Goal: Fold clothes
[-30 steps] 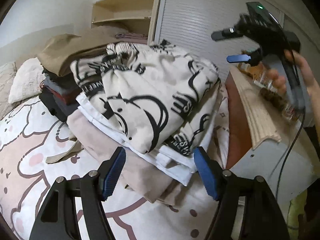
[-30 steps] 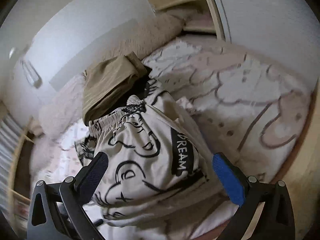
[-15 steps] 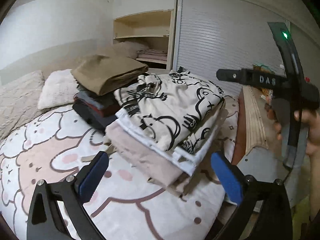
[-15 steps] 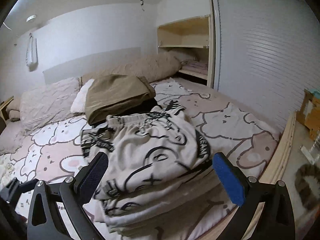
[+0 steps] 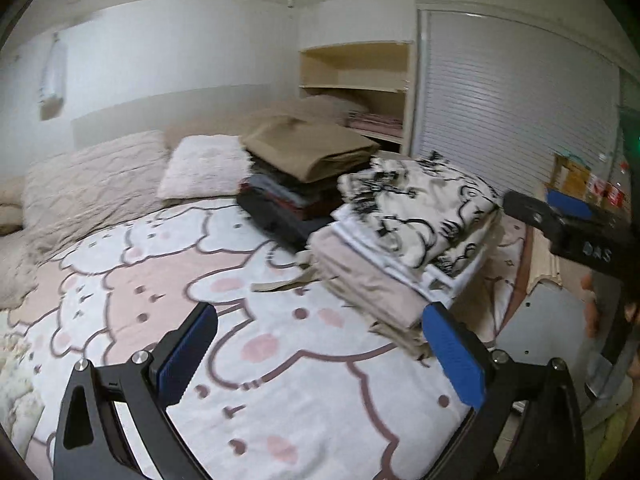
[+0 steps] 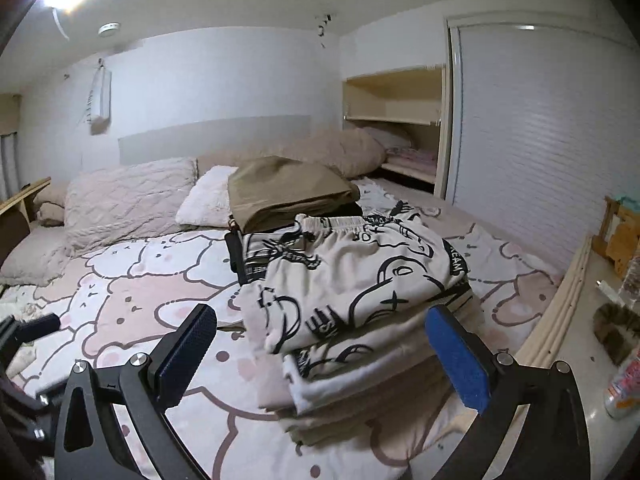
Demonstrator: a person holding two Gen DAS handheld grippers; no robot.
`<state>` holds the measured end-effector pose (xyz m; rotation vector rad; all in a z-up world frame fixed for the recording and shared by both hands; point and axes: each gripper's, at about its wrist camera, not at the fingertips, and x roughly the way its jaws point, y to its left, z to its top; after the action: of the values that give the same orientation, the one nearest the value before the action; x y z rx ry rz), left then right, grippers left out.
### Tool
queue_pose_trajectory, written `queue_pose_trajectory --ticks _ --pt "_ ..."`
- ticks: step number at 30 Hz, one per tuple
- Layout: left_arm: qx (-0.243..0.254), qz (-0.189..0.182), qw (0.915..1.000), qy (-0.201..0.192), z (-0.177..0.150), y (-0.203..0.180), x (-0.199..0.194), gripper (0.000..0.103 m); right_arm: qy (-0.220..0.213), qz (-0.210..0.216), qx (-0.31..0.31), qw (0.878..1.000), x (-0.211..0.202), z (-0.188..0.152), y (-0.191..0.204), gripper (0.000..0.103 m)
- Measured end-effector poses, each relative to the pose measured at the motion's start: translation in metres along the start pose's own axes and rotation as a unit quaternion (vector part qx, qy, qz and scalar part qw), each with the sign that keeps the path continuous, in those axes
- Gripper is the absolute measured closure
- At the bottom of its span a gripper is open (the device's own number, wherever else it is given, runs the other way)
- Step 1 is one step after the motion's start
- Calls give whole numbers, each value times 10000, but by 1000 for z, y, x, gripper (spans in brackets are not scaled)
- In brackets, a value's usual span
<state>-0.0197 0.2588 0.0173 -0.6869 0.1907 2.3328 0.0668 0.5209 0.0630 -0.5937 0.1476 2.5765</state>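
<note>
Cream printed garment (image 6: 352, 280) tops my folded pile (image 5: 372, 280) near the bed's (image 5: 280, 380) right edge.
Both my left hand-held gripper (image 5: 320, 356) and right hand-held gripper (image 6: 320, 356) hang spread, holding nothing; bare bedspread stretches leftward, beside the brown-topped stack (image 5: 304, 156).

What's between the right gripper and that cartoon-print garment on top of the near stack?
Nothing visible. The right gripper is open with the printed garment straight ahead atop the near stack; only bedspread lies to the left.
</note>
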Motion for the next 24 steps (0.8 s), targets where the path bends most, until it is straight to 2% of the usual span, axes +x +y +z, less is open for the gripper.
queue_pose_trajectory --ticks 11,24 --pt "-236 516 9983 -140 -26 29 -46 0 19 46 -168 9998 -23 -30 28 0" --pt "-480 787 9956 -140 -51 42 -69 0 179 169 -488 9985 -39 -64 50 0"
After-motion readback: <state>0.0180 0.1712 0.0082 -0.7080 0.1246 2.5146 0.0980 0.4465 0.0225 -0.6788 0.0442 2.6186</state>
